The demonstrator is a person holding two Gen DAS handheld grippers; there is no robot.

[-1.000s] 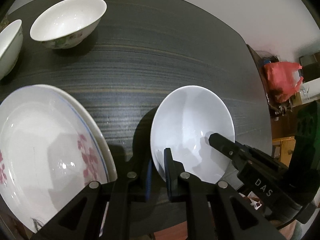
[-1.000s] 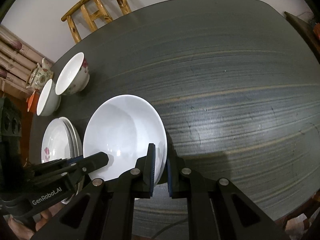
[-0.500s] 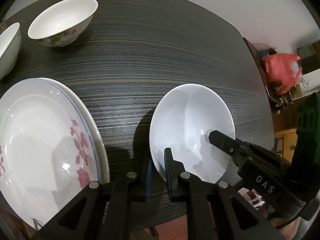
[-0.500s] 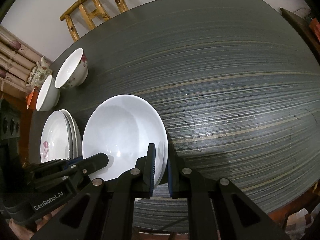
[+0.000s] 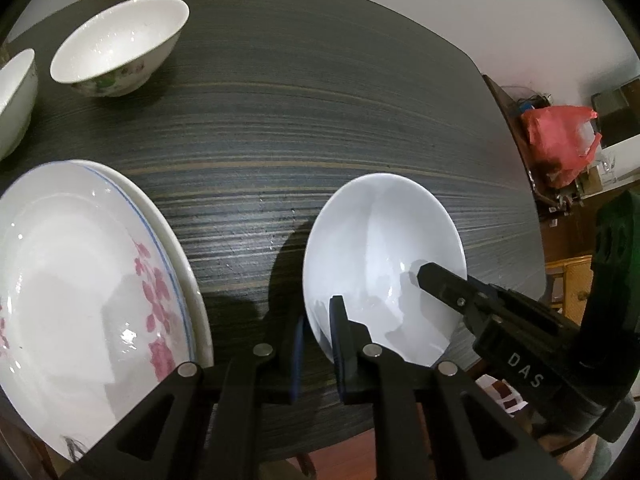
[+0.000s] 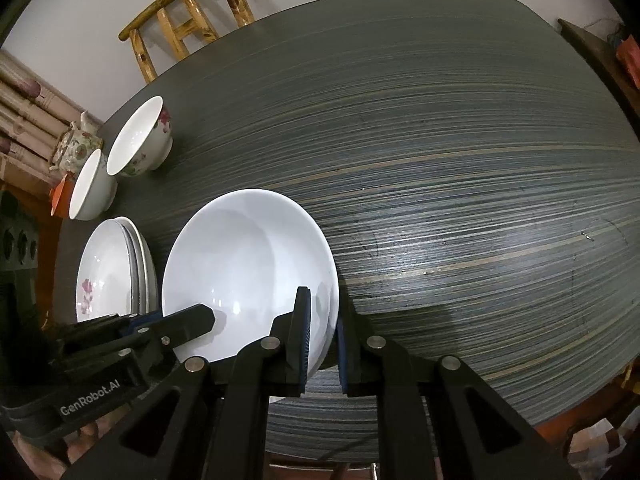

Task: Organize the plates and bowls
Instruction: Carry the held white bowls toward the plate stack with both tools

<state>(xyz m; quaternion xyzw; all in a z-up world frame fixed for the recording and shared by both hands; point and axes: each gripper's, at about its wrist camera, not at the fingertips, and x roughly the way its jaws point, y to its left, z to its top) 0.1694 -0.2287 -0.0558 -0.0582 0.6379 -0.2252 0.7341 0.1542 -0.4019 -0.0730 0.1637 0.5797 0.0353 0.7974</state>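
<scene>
A plain white plate [image 5: 380,248] is held above the dark table by both grippers. My left gripper [image 5: 318,336] is shut on its near-left rim; it also shows in the right wrist view [image 6: 192,320]. My right gripper [image 6: 322,332] is shut on the plate's [image 6: 248,264] right rim; it shows in the left wrist view [image 5: 440,280]. A stack of flowered plates [image 5: 80,280] lies to the left, also in the right wrist view [image 6: 116,268]. Two flowered bowls [image 5: 120,48] [image 5: 12,92] stand behind the stack, also in the right wrist view [image 6: 140,136] [image 6: 90,188].
The dark striped table [image 6: 440,160] stretches far to the right. A wooden chair [image 6: 188,16] stands behind it. A teapot [image 6: 74,146] sits at the far left. A red bag [image 5: 560,136] lies on a side cabinet to the right.
The held plate and both grippers have shifted slightly left toward the plate stack; the stack and bowls look a little nearer. The grip is unchanged.
</scene>
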